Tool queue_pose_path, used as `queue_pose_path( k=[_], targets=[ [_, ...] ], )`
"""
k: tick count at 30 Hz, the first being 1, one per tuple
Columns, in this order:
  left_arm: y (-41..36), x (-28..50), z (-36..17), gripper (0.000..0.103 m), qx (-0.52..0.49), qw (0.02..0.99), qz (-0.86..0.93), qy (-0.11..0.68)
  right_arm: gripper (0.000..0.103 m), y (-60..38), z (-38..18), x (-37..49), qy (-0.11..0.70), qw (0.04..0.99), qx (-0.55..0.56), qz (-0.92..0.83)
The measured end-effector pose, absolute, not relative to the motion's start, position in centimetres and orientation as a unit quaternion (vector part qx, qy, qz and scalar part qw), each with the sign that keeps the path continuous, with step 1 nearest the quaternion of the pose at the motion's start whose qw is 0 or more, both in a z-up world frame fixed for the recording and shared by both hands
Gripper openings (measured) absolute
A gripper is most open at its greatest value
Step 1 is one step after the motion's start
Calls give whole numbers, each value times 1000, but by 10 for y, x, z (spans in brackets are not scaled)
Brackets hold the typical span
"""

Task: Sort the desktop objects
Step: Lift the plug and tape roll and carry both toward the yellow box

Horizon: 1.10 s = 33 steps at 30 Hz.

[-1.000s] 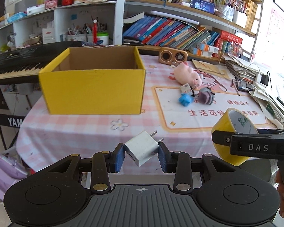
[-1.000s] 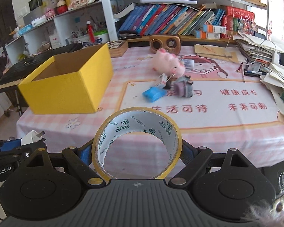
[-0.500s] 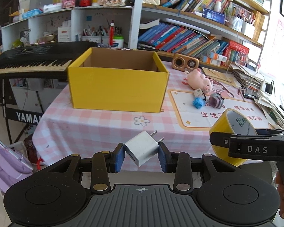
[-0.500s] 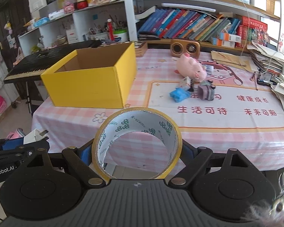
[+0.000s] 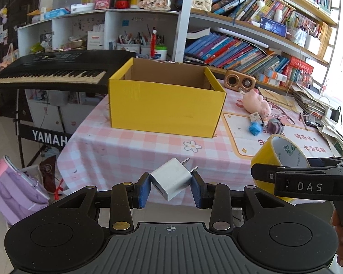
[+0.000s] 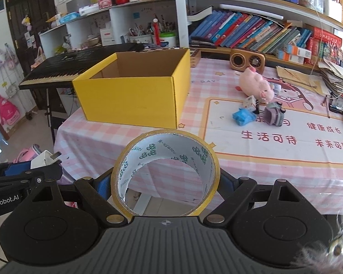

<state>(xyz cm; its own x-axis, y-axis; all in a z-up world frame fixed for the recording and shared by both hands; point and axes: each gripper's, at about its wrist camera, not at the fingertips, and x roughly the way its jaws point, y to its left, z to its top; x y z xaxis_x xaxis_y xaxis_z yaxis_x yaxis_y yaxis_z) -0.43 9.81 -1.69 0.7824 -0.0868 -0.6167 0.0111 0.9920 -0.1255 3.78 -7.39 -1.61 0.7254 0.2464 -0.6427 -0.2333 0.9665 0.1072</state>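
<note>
Left tongs [image 5: 170,186]: clamped on small white plastic charger plug [image 5: 170,179].
Right tongs [image 6: 164,183]: gripping yellow tape roll [image 6: 164,171].
Open yellow cardboard box [image 6: 135,96]: on worktop [image 6: 274,166], 11 o'clock of roll.

White charger [image 5: 171,178] and yellow tape roll [image 6: 164,173] held before open yellow box [image 5: 165,107].

The open yellow box [image 5: 165,108] is unblocked from above; toys [image 6: 258,105] lie beside it.

Keyboard [image 5: 50,73] & bookshelf [image 5: 244,45] behind table [image 5: 125,146]
</note>
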Motion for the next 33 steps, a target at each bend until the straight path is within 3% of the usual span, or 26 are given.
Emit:
queue_pose_path(
  k=[33],
  targets=[
    [108, 4, -12, 36, -54, 945, -14, 324, 86, -52, -9, 53, 331, 929, -10, 167]
  ],
)
